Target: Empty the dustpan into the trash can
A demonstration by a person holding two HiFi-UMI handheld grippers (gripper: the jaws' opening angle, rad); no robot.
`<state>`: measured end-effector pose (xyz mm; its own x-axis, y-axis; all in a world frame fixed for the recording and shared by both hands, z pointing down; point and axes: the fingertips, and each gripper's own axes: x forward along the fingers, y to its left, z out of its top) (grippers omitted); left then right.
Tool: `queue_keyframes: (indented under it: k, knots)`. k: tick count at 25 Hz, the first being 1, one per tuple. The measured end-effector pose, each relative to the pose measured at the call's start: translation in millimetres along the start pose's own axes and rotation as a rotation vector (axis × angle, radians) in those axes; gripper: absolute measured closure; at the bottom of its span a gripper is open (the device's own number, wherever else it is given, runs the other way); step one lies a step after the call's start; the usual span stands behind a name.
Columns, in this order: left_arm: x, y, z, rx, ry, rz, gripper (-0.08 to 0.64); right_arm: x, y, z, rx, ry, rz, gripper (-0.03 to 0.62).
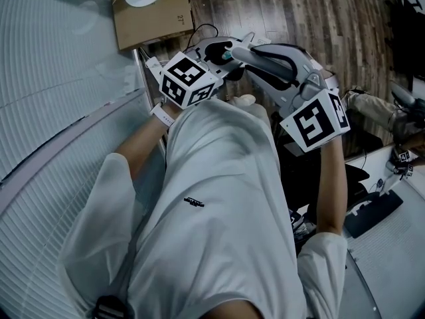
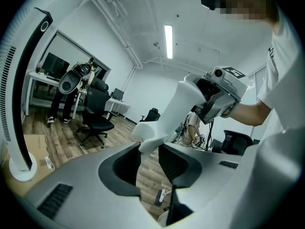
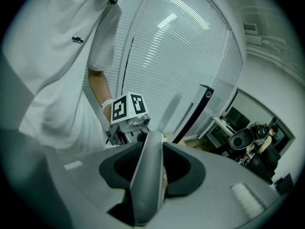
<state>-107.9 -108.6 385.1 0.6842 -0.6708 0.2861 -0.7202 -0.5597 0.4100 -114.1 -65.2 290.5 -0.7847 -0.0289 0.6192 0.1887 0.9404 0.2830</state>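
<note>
Right gripper view has the dustpan handle (image 3: pixel 145 175) clamped lengthwise between the jaws of the right hand-held gripper (image 3: pixel 151 147). Its long axis runs straight ahead to the left hand-held gripper (image 2: pixel 148 149), whose tips pinch the pale far end. Both hover before the person's shirt (image 1: pixel 219 198), above the wood floor (image 1: pixel 319 18). Neither pan nor trash can shows, so I cannot judge which way to tip.
</note>
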Motion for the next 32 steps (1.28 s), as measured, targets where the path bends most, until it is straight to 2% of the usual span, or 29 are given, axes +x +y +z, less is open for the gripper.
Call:
queue_keyframes:
  k: [6,17,27,32]
  knots:
    - [1,-5,1,0.073,-0.002,-0.009,0.442,-4,5,-1,-0.007,0.000,0.007,0.449]
    - [-11,-21,9,0.105,-0.043,-0.022,0.442,-15,22,15,-0.016,-0.027,-0.006,0.449]
    - [-13,-20,-11,0.103,-0.024,-0.023,0.442,-3,32,7,-0.042,0.017,0.031,0.449]
    - [-22,-7,-27,0.078,-0.037,-0.006,0.442,18,40,7,-0.042,0.027,0.062,0.449]
